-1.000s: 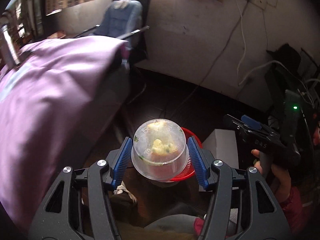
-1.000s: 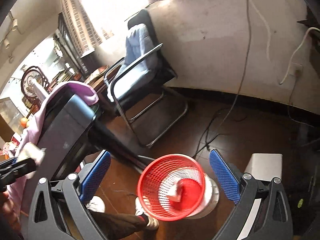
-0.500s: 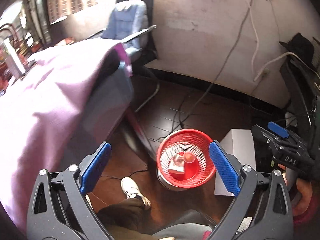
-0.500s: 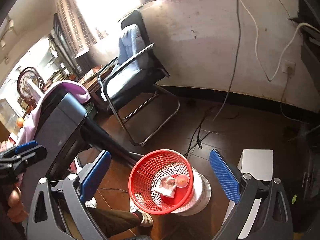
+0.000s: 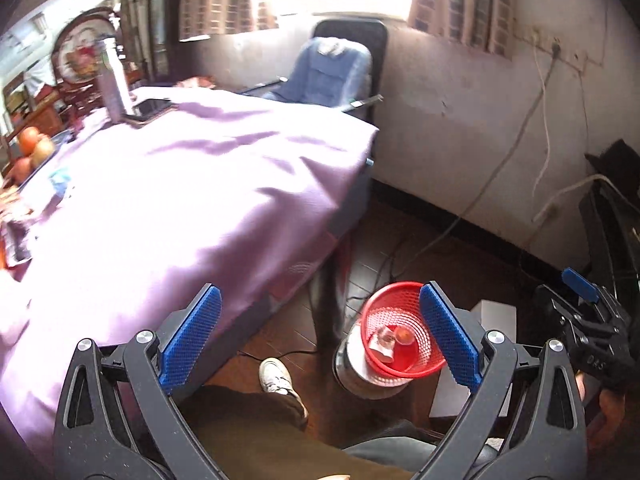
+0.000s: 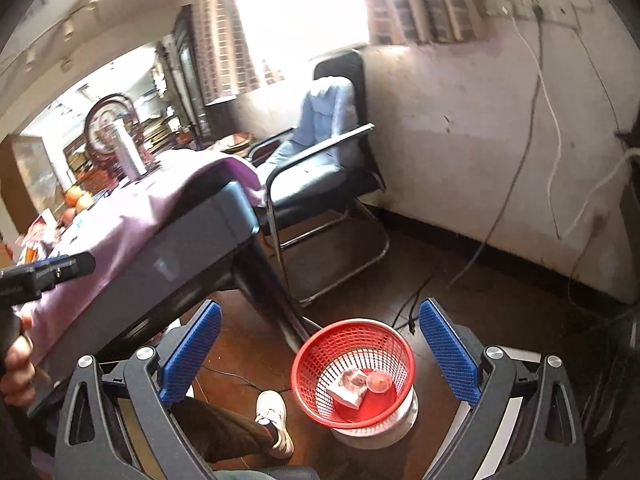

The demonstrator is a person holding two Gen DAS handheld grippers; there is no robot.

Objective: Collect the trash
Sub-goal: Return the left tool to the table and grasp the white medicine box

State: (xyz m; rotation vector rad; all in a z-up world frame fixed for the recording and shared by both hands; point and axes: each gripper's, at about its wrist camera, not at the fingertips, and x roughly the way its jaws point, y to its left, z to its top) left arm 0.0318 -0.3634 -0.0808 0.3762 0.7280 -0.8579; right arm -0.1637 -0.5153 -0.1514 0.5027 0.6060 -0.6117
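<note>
A second ago the left hand-held gripper (image 5: 320,336) clamped a clear lidded food cup above the red basket (image 5: 402,334); its jaws have just been opening, nothing is between them now, and the cup (image 6: 378,382) lies in the basket beside a crumpled wrapper (image 6: 350,388). Both views have swung upward, so the purple-covered table (image 5: 180,200) top and the window (image 6: 304,12) now show.

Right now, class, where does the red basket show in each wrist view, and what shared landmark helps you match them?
Left wrist: red basket at lower right, partly behind the right blue finger.
Right wrist: basket at lower centre, between the fingers.
Shared landmark: the blue chair against the wall.
</note>
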